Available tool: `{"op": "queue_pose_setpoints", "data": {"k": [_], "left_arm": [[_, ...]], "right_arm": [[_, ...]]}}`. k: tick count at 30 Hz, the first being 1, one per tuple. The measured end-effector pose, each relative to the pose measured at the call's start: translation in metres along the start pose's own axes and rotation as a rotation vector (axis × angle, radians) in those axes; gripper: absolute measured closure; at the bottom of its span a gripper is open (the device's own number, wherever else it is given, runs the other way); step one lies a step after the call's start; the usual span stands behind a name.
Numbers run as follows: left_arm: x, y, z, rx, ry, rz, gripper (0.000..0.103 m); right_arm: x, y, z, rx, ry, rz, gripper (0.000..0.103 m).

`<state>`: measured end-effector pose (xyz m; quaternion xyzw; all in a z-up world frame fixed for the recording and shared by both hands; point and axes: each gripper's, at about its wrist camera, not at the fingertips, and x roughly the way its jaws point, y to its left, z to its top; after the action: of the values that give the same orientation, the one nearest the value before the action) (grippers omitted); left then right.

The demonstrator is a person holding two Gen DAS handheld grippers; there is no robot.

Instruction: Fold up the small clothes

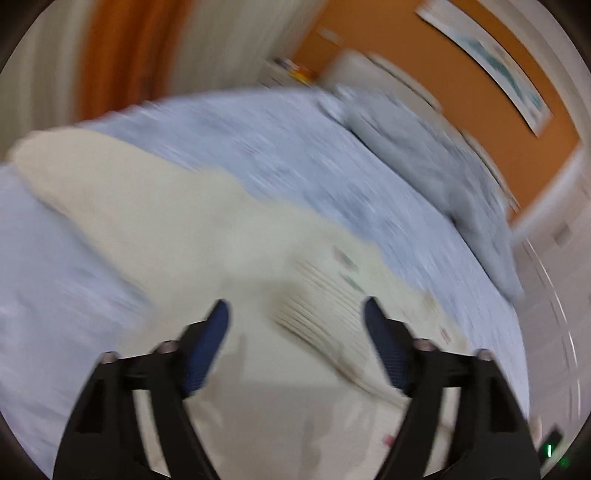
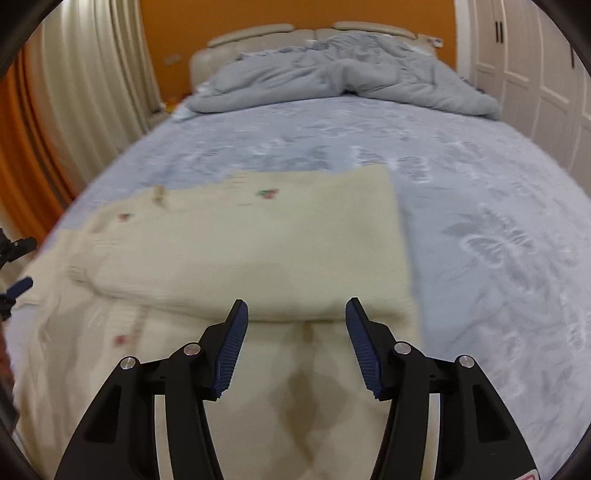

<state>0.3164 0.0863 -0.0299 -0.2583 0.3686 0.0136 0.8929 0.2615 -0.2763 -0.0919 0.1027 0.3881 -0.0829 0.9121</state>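
Note:
A cream knitted sweater (image 2: 258,251) with small red and green motifs lies on the pale blue bed sheet (image 2: 480,221). One part of it is folded across the body, its ribbed cuff (image 2: 79,273) pointing left. My right gripper (image 2: 297,302) hovers open over the sweater's near edge with nothing between its blue pads. The left wrist view is blurred. There the sweater (image 1: 166,221) stretches away to the upper left, and my left gripper (image 1: 295,301) stands wide open above its ribbed part (image 1: 321,310), holding nothing. One blue pad (image 2: 22,285) of the left gripper shows at the left edge of the right wrist view.
A rumpled grey-blue duvet (image 2: 340,81) is heaped at the head of the bed against a beige headboard (image 2: 258,33). Cream and orange curtains (image 2: 74,92) hang on the left and white wardrobe doors (image 2: 535,74) stand on the right. Bare sheet lies to the right of the sweater.

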Motion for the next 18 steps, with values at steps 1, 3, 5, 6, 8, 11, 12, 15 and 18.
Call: {"op": "queue_pose_setpoints", "data": {"k": [1,3,5,6,8,11,12,15,18], "left_arm": [[-0.004,0.026,0.017,-0.044,-0.032,0.054,0.018],[-0.005,0.067,0.041,-0.105,-0.069,0.162,0.018],[0.001,0.106,0.061,-0.156,-0.099,0.262,0.018],[0.007,0.128,0.071,-0.184,-0.111,0.33,0.018],[0.016,0.16,0.086,-0.234,-0.127,0.418,0.019],[0.027,0.205,0.096,-0.403,-0.137,0.471,0.022],[0.029,0.216,0.095,-0.464,-0.137,0.462,0.032],[0.032,0.22,0.098,-0.483,-0.182,0.425,0.079],[0.034,0.201,0.11,-0.434,-0.167,0.382,0.093]], "right_arm": [[-0.003,0.006,-0.004,0.007,-0.003,0.034,0.049],[-0.007,0.016,-0.011,0.0,-0.004,0.052,0.049],[-0.009,0.025,-0.014,-0.017,-0.007,0.061,0.049],[-0.01,0.029,-0.017,-0.025,-0.008,0.062,0.049],[-0.007,0.039,-0.023,-0.05,-0.008,0.064,0.049],[-0.001,0.049,-0.029,-0.088,-0.002,0.036,0.048],[0.001,0.048,-0.029,-0.091,0.002,0.031,0.048],[0.008,0.047,-0.029,-0.083,0.014,0.027,0.048],[0.01,0.042,-0.026,-0.055,0.012,0.028,0.048]]}}
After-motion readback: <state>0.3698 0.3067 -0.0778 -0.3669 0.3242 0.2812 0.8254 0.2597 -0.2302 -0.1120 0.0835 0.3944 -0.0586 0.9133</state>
